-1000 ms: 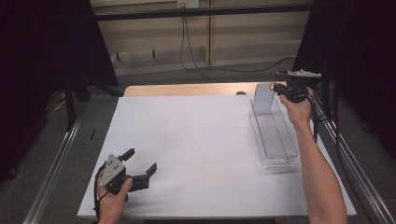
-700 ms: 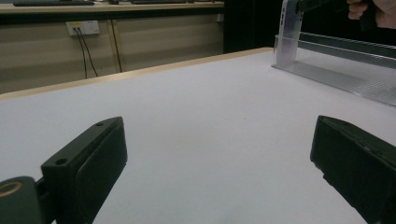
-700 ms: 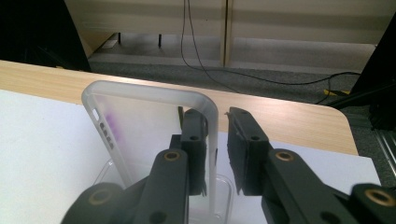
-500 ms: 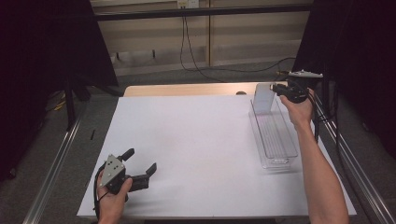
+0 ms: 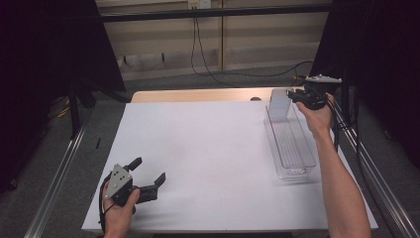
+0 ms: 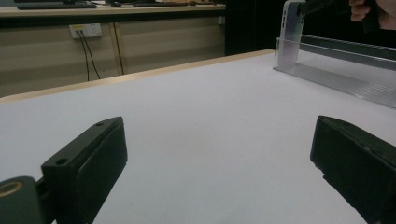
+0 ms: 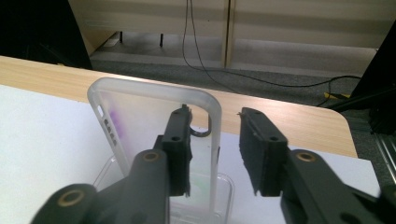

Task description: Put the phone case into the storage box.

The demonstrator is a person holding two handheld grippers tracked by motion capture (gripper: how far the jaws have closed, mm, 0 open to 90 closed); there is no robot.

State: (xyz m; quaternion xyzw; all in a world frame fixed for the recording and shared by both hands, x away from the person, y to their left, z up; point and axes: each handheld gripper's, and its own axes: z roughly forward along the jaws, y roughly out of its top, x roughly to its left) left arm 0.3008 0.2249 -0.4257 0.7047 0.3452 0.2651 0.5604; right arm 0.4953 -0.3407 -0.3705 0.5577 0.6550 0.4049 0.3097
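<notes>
At the upper right of the high view, the right gripper [image 5: 296, 94] is held at the far end of a long clear plastic tray [image 5: 292, 148] that lies on the white worktop [image 5: 208, 148]. A translucent phone case [image 5: 280, 104] stands upright in that far end of the tray. In the right gripper view the case [image 7: 140, 121] rises in the middle of the frame, its rounded top edge above the jaws. Its right-hand edge stands in the gap between the two black jaws: the left jaw lies against the case's face, while the right jaw stands clear of it with open space between. The right gripper's [image 7: 215, 149] jaws have just been opening, and they now stand apart with the case's edge between them, no longer pinched as far as this angle shows.

At the lower left of the high view, the left gripper [image 5: 148, 174] rests low over the worktop in the person's hand, its jaws wide apart with nothing between them. The left gripper view shows both jaws at the bottom corners, bare white worktop between them, and the tray [image 6: 345, 65] and case [image 6: 292, 32] at the upper right.
</notes>
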